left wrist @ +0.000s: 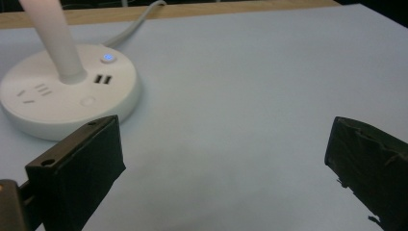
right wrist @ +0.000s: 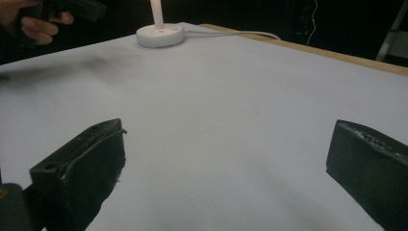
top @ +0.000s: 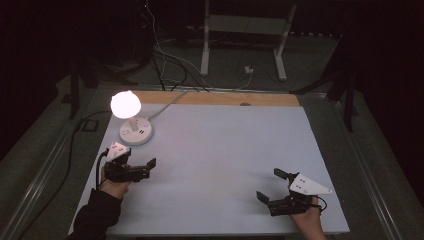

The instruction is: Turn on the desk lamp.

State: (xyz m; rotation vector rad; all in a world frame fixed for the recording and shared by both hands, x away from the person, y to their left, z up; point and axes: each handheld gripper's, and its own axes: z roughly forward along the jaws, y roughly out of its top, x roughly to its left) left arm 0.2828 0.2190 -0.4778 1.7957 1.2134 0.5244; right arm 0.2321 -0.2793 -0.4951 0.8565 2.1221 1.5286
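One white lamp [top: 131, 117], lit, round base, blue button glowing.

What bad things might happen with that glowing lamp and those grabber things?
1. The left hand-held gripper is open and close to the lamp base. A careless push against the thin stem might tip the lit desk lamp.
2. The lamp's white cord runs off the back edge of the table. Snagging it might drag the lamp.
3. The small buttons on the base sit near the sockets, so a wide jaw might press the wrong spot.
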